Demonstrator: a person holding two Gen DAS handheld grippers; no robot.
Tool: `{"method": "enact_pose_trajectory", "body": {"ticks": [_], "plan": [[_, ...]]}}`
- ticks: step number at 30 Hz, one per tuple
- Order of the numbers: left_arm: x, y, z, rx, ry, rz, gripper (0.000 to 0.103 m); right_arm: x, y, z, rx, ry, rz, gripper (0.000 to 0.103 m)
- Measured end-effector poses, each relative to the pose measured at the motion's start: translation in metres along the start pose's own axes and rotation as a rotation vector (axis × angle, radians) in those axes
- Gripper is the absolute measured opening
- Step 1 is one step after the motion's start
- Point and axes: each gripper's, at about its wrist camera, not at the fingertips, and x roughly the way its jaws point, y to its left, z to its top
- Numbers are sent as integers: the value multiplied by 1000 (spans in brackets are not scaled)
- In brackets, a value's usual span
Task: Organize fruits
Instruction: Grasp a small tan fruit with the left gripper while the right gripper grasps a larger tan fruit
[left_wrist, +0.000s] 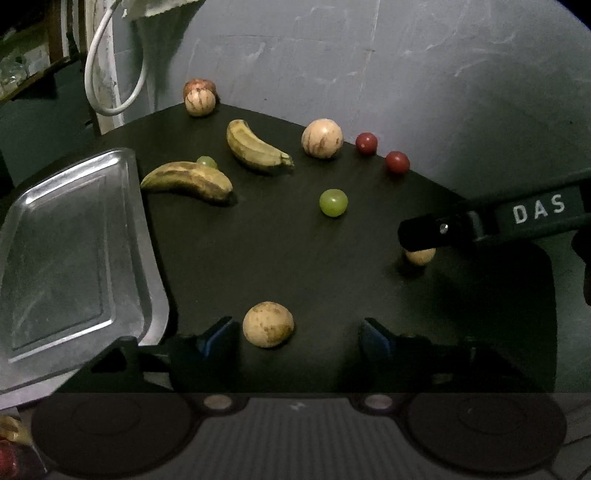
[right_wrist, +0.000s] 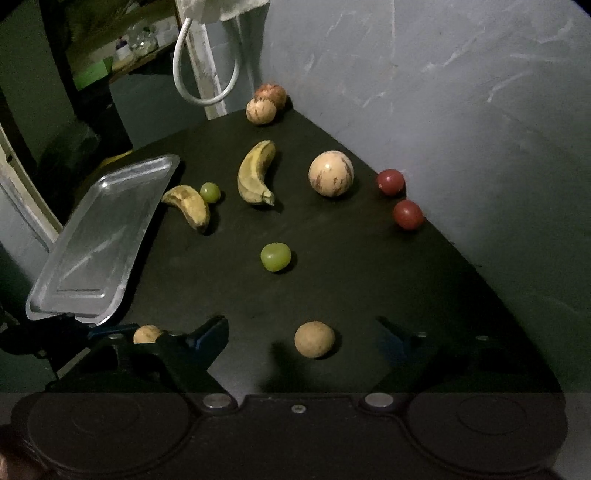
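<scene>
Fruit lies scattered on a dark table (left_wrist: 280, 251). My left gripper (left_wrist: 295, 332) is open, with a tan round fruit (left_wrist: 268, 324) between its fingers on the table. My right gripper (right_wrist: 303, 339) is open around another tan round fruit (right_wrist: 314, 339); it also shows in the left wrist view (left_wrist: 419, 255) under the right gripper's finger (left_wrist: 424, 230). Two bananas (left_wrist: 188, 180) (left_wrist: 255, 146), two green grapes (left_wrist: 333, 202) (left_wrist: 207, 161), two red fruits (left_wrist: 366, 143) (left_wrist: 397, 161) and pale striped balls (left_wrist: 322, 138) (left_wrist: 200, 101) lie farther back.
A metal tray (left_wrist: 144, 236) sits at the table's left edge, also in the right wrist view (right_wrist: 147, 218). A grey wall (left_wrist: 406, 66) runs along the table's back right. A white cable loop (left_wrist: 107, 74) hangs at the back left.
</scene>
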Motion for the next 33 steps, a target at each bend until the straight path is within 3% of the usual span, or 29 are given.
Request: {"method": "enact_pose_trajectory", "body": {"ticks": [5,10,24,33], "plan": [[3,-2,1,9,-7,24,74,10,2,1,-34,29,4,80],[4,-2,4,30,-5,43,59,19,2,1,-53,58,3,77],[-1,7,3,10,8,55,32,31,5,3,-93,91,30,73],[-4,9,2,-7,6,49,31,35,3,-2,-106,109,33,66]]}}
